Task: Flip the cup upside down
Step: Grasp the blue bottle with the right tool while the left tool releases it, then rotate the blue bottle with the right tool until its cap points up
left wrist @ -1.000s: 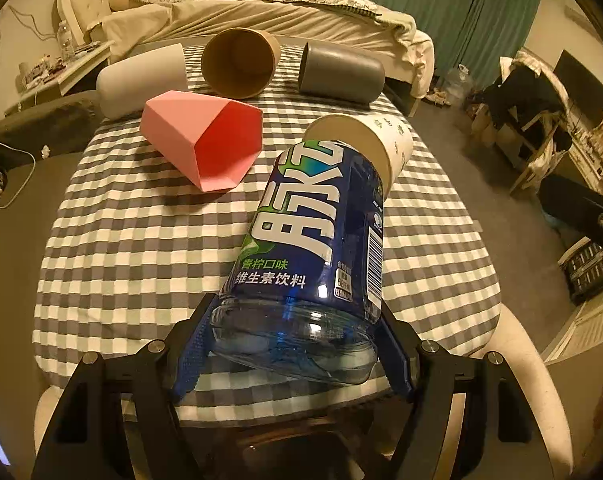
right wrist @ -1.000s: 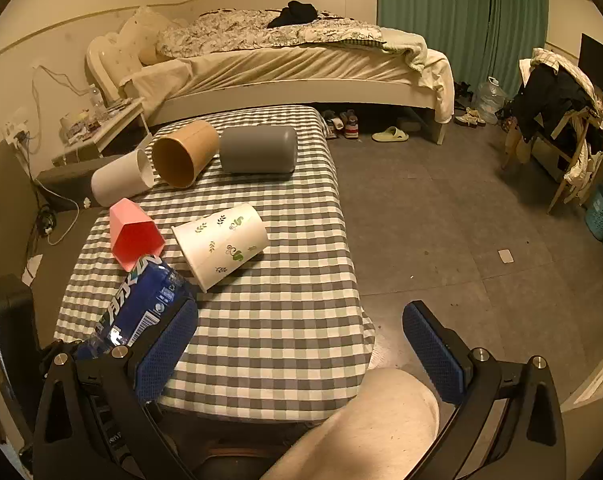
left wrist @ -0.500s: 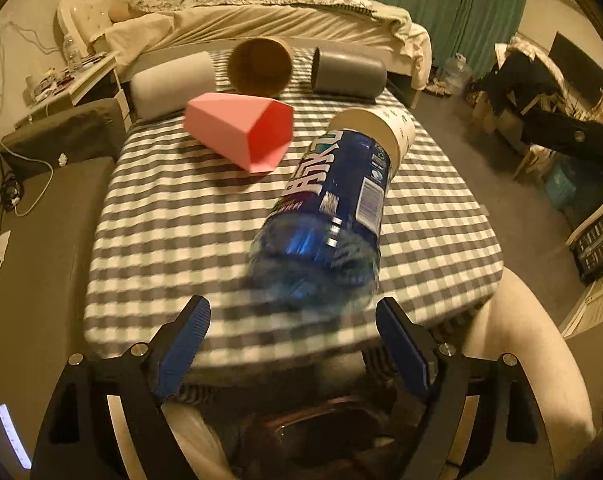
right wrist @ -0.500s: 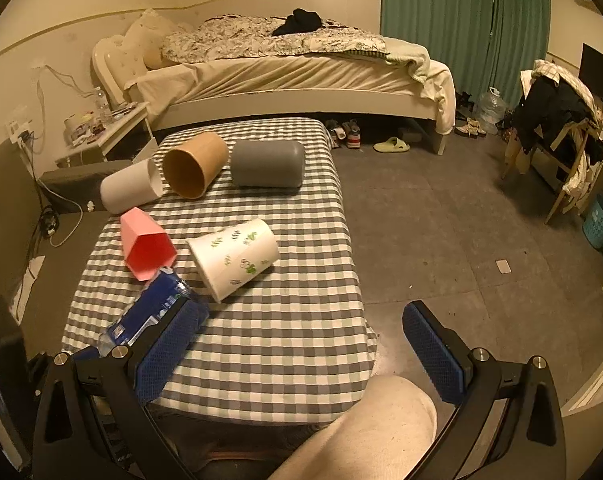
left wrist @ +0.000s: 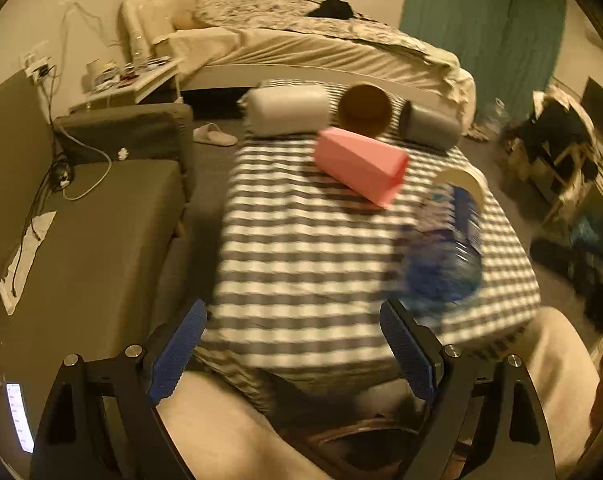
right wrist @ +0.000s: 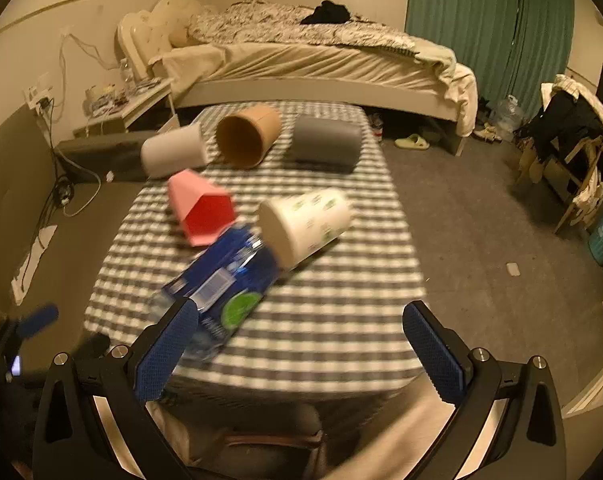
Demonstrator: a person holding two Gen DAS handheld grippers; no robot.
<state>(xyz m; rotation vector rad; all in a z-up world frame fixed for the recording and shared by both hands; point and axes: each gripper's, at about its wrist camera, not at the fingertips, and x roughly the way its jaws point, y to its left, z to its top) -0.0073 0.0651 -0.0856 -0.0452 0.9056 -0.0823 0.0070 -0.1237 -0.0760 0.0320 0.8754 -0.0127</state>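
Note:
Several cups lie on their sides on the checked table [right wrist: 341, 320]: a white leaf-print cup [right wrist: 305, 228] [left wrist: 461, 178], a pink cup [right wrist: 201, 208] [left wrist: 361, 164], a brown cup [right wrist: 247, 136] [left wrist: 363, 116], a pale cup [right wrist: 173, 152] [left wrist: 289, 110] and a grey cup [right wrist: 325, 144] [left wrist: 431, 126]. A blue bottle [right wrist: 229, 284] [left wrist: 445, 256] lies flat, its far end against the leaf-print cup. My left gripper [left wrist: 292, 356] is open and empty, back at the table's near-left edge. My right gripper [right wrist: 301, 350] is open and empty at the near edge, right of the bottle.
A grey sofa [left wrist: 101, 220] flanks the table's left side, with cables on it. A bed [right wrist: 321, 64] stands beyond the far edge. A person's leg [left wrist: 221, 432] sits under the grippers. Bare floor [right wrist: 481, 220] lies to the right, with chairs and clothes further out.
My left gripper has let go of the blue bottle and pulled back to the left; the bottle now lies on the table. My right gripper has moved left, toward the table.

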